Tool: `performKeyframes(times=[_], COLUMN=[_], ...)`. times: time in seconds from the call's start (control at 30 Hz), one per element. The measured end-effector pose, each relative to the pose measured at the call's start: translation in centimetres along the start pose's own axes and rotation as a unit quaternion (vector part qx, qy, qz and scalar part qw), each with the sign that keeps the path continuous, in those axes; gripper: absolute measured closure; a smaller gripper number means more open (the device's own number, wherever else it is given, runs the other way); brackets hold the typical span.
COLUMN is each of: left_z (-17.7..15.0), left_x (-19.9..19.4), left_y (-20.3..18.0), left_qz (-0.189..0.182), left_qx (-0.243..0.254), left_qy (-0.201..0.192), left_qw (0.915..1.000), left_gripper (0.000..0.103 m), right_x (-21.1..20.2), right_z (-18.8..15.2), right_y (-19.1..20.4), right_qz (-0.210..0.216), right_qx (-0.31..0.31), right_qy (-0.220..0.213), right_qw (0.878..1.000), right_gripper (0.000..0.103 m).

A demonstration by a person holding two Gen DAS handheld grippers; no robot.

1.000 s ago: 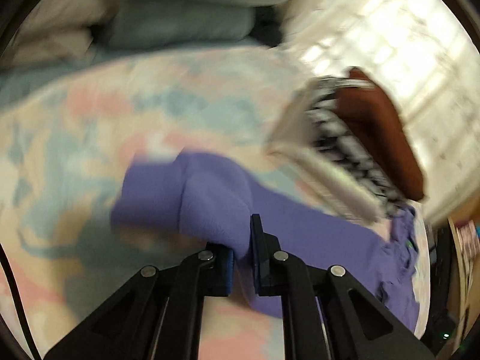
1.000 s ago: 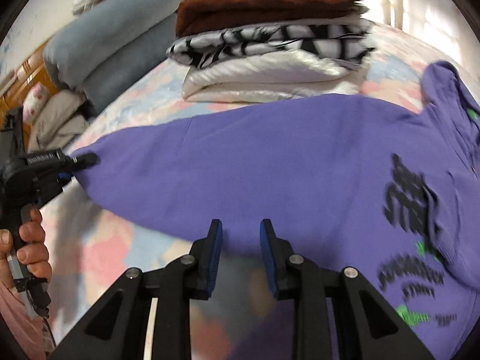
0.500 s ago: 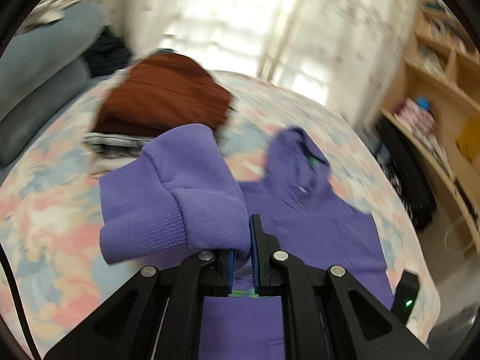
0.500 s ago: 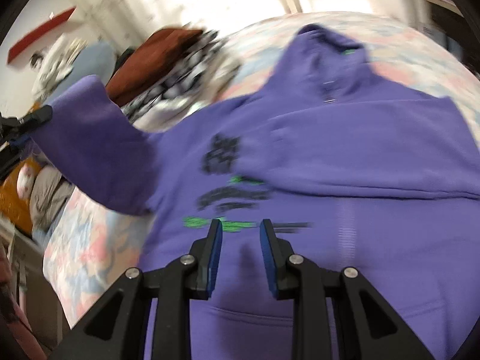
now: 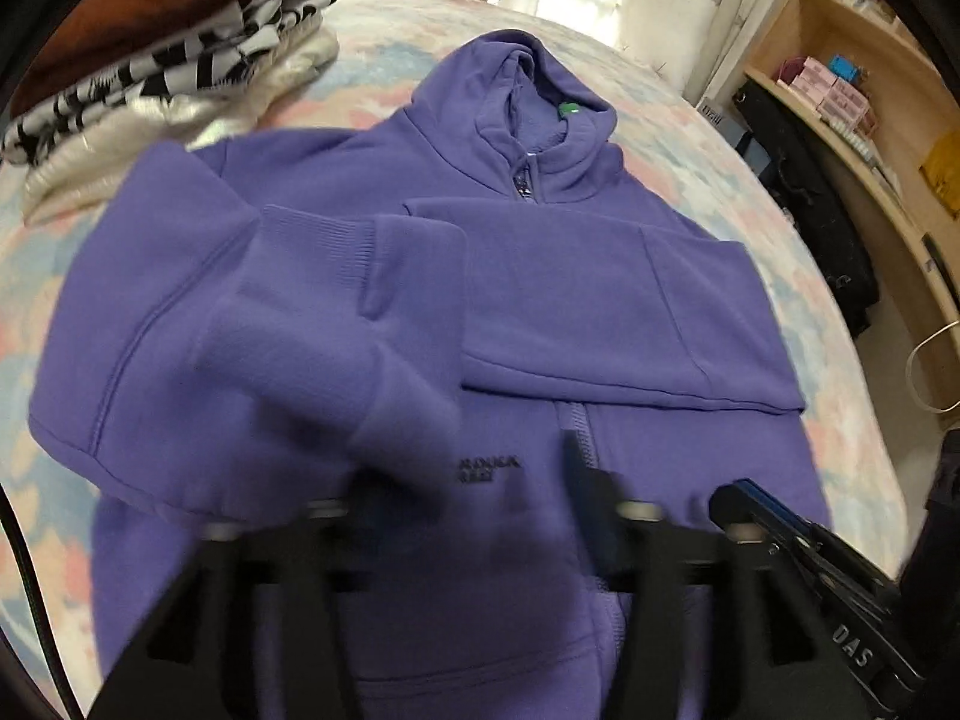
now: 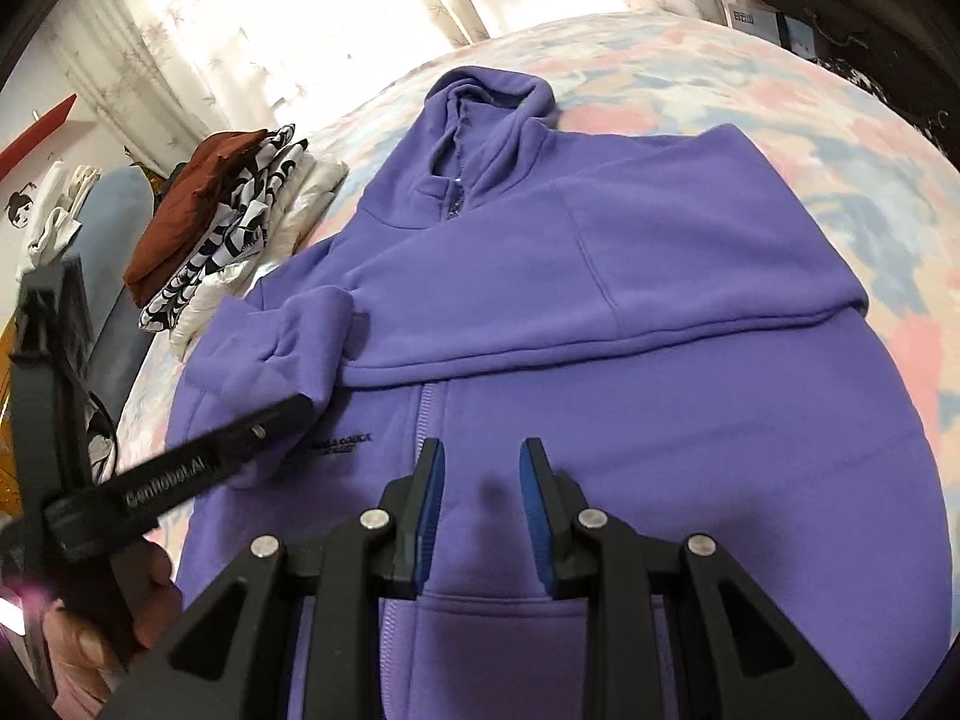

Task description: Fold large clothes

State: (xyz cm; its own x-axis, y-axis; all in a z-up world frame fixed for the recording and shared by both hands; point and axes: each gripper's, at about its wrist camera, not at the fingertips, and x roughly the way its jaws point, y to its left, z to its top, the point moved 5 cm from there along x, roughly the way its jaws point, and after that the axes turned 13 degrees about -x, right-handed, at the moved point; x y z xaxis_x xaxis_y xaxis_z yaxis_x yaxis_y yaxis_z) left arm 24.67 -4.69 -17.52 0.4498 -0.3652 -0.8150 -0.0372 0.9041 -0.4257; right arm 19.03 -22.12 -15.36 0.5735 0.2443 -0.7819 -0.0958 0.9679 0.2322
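Observation:
A purple zip hoodie (image 5: 600, 312) (image 6: 630, 372) lies front-up on the bed, hood away from me. One sleeve (image 6: 600, 264) is folded flat across the chest. The other sleeve (image 5: 288, 324), ribbed cuff up, droops over the chest just in front of my left gripper (image 5: 474, 486). Its jaws are opening, blurred and wide apart, and the cloth lies against the left finger with no pinch on it. In the right wrist view the left gripper (image 6: 288, 414) touches that sleeve (image 6: 282, 342). My right gripper (image 6: 483, 480) hovers above the hoodie's zip, open by a narrow gap, empty.
A stack of folded clothes (image 5: 150, 48) (image 6: 222, 228), brown on top, sits on the bed left of the hoodie. The pastel patterned bedspread (image 5: 690, 138) (image 6: 780, 96) spreads around it. Wooden shelves (image 5: 870, 90) stand at the right. A hand (image 6: 90, 630) grips the left tool.
My left gripper carried the sleeve cuff from the left side over the hoodie's chest, then its jaws parted and released it. The right gripper swung over the hoodie's front, its gap unchanged.

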Motion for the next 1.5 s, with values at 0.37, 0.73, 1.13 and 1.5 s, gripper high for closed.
performKeyframes(times=[0.37,0.73,1.13,1.5], left_z=[0.0,-1.1,-1.7,-1.5], left_x=[-6.9,-10.3,-10.2,-8.9], left_y=[2.3,9.4,12.0,10.7], left_qz=[-0.04,0.046,0.056,0.053], left_qx=[-0.028,-0.064,-0.085,-0.064], left_qy=[-0.045,-0.099,-0.102,-0.088], left_qw=[0.9978,0.992,0.9896,0.9926], left_gripper=[0.023,0.023,0.023,0.023], right_x=[0.0,3.9,3.6,1.8], right_z=[1.3,2.9,7.2,4.8], right_y=[4.3,13.0,15.5,-1.5], right_qz=[0.03,0.021,-0.028,-0.062], right_qx=[-0.077,-0.229,-0.28,-0.05], right_qy=[-0.014,0.019,-0.036,0.041], right_qw=[0.996,0.973,0.959,0.996], right_gripper=[0.051,0.048,0.091,0.048])
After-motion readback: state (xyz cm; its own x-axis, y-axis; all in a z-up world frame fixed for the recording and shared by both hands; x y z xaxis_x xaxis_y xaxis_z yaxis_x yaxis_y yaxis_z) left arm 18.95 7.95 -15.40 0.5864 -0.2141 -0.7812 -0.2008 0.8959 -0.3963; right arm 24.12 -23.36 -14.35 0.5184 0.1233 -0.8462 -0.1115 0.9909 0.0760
